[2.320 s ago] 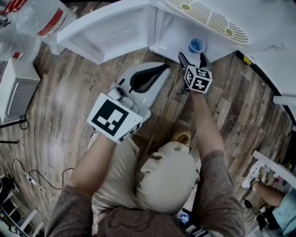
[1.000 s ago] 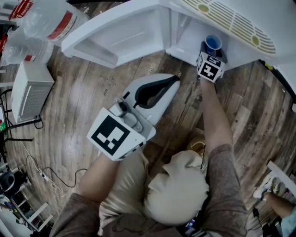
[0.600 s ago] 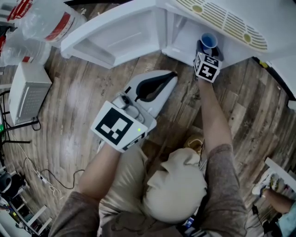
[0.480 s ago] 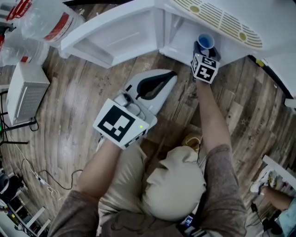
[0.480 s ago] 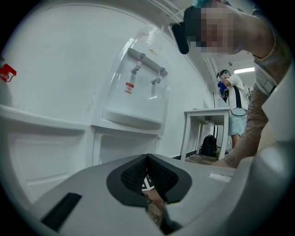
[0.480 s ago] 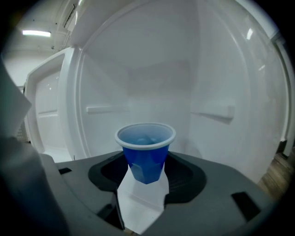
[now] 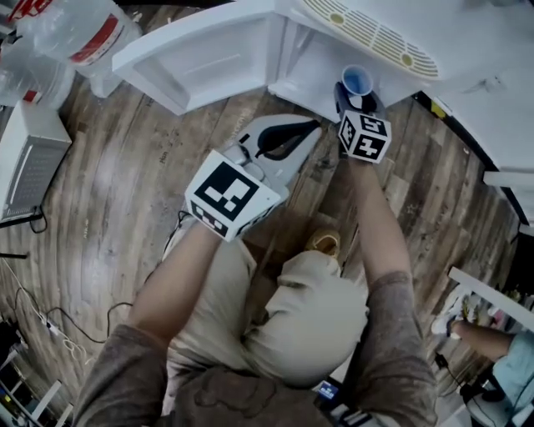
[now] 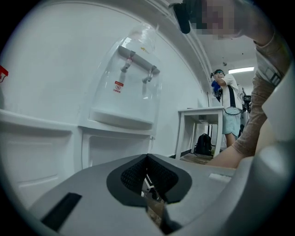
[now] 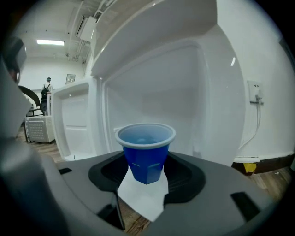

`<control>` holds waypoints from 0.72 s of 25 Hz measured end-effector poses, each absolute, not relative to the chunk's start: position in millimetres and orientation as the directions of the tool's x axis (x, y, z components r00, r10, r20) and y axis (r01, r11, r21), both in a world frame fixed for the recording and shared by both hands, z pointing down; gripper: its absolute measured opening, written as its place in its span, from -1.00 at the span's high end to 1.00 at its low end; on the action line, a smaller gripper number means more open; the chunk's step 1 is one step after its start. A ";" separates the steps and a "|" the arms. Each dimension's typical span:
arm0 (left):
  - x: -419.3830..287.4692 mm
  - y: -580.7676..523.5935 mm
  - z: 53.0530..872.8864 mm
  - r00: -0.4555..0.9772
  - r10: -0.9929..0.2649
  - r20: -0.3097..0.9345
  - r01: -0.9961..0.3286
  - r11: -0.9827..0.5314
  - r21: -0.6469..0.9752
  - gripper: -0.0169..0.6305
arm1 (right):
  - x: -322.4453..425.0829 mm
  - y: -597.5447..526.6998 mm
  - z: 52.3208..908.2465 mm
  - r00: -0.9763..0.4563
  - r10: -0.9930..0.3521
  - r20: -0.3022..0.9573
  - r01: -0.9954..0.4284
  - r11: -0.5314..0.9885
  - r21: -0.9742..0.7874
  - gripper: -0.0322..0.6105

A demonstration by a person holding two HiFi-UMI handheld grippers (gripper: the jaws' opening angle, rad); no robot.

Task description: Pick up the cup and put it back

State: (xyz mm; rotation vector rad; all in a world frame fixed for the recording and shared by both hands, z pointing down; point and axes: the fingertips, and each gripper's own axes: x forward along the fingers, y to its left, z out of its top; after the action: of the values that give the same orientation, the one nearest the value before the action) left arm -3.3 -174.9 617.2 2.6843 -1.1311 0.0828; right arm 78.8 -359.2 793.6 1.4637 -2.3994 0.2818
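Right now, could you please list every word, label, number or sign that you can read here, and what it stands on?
Nothing reads clearly.
Red label on the plastic bottle: print too blurred to read.
Red-and-white sticker on the water dispenser: too small to read.
Left marker cube and right marker cube: black-and-white patterns, no letters.
Blue cup: no print visible.
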 end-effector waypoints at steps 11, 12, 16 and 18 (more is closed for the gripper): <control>9.0 -184.5 627.2 0.724 -0.679 0.121 -0.689 -0.702 0.181 0.94 | 81.0 -283.3 722.5 -0.604 -0.721 0.341 -0.774 0.632 -0.036 0.16; 7.8 -186.0 628.5 0.721 -0.683 0.121 -0.692 -0.697 0.188 0.94 | 81.5 -275.4 717.2 -0.614 -0.710 0.343 -0.764 0.645 -0.033 0.16; 3.4 -192.2 633.1 0.702 -0.700 0.131 -0.710 -0.673 0.208 0.94 | 86.0 -243.9 700.4 -0.649 -0.674 0.354 -0.729 0.684 -0.034 0.16; 2.3 -191.6 632.9 0.697 -0.704 0.132 -0.714 -0.668 0.208 0.94 | 88.3 -228.2 693.6 -0.670 -0.655 0.350 -0.710 0.703 -0.044 0.16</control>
State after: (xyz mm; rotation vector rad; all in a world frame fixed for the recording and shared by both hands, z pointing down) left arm 2.3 -191.6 632.9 2.6647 -1.1337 0.0591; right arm 88.3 -228.2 693.6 1.0739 -2.6042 0.2534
